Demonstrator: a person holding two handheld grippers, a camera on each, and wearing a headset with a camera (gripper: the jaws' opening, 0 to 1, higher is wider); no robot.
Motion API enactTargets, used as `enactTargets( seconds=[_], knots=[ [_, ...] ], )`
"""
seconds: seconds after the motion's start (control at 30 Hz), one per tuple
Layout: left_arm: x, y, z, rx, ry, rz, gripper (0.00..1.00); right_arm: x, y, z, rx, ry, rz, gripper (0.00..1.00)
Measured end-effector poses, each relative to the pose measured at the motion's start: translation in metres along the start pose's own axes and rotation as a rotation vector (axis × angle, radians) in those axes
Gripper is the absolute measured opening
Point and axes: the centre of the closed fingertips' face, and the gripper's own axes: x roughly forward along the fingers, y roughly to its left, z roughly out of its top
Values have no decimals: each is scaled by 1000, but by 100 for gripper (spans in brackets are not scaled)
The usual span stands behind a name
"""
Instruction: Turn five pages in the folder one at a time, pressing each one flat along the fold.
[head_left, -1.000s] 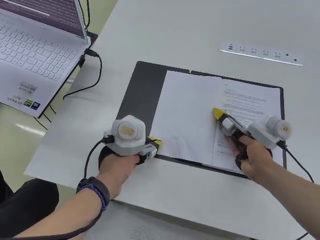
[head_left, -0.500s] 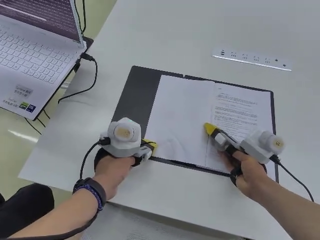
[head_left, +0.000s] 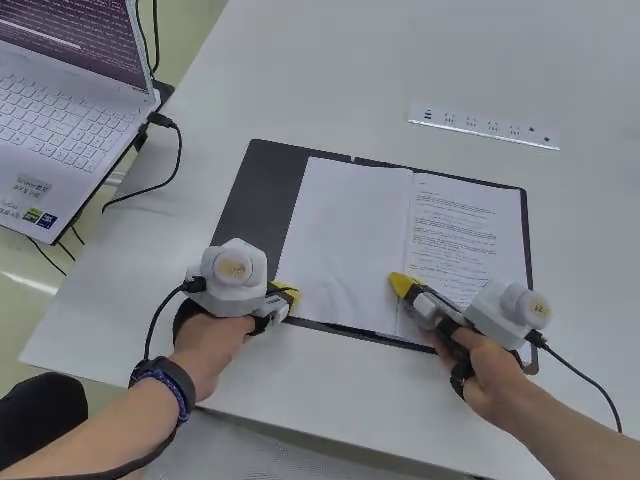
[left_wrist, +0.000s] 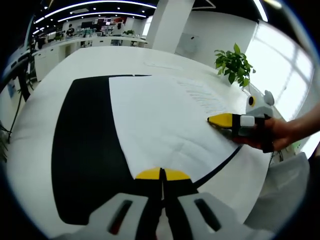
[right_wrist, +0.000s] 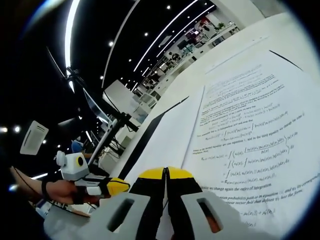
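Laptop (head_left: 62, 128) — partly out of frame

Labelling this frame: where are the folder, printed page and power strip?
folder (head_left: 255, 200), head view, bare black left cover.
printed page (head_left: 465, 240), head view, middle of text.
power strip (head_left: 483, 128), head view, its middle.

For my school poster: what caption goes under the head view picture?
Both shut: left gripper at a corner of the blank page, right gripper at the fold of the open folder.

Open folder (head_left: 260, 200) on white table (head_left: 330, 60), right gripper (head_left: 402, 284) at fold, left gripper (head_left: 285, 292) at lower edge
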Motion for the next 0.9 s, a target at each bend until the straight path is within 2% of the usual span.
enactTargets(
  seconds=[0.27, 0.6, 0.73, 0.9],
  knots=[
    [-1, 0, 0, -16, -16, 5, 0, -12, 8, -18, -13, 40, 28, 0],
    [-2, 1, -1, -38, -38, 9, 0, -24, 16, -34, -11, 45, 31, 0],
    [-1, 0, -1, -13, -32, 14, 0, -27, 19, -38, -11, 52, 30, 0],
    [-1, 0, -1, -9, -33, 14, 0, -28, 18, -37, 12, 34, 15, 0]
  ],
)
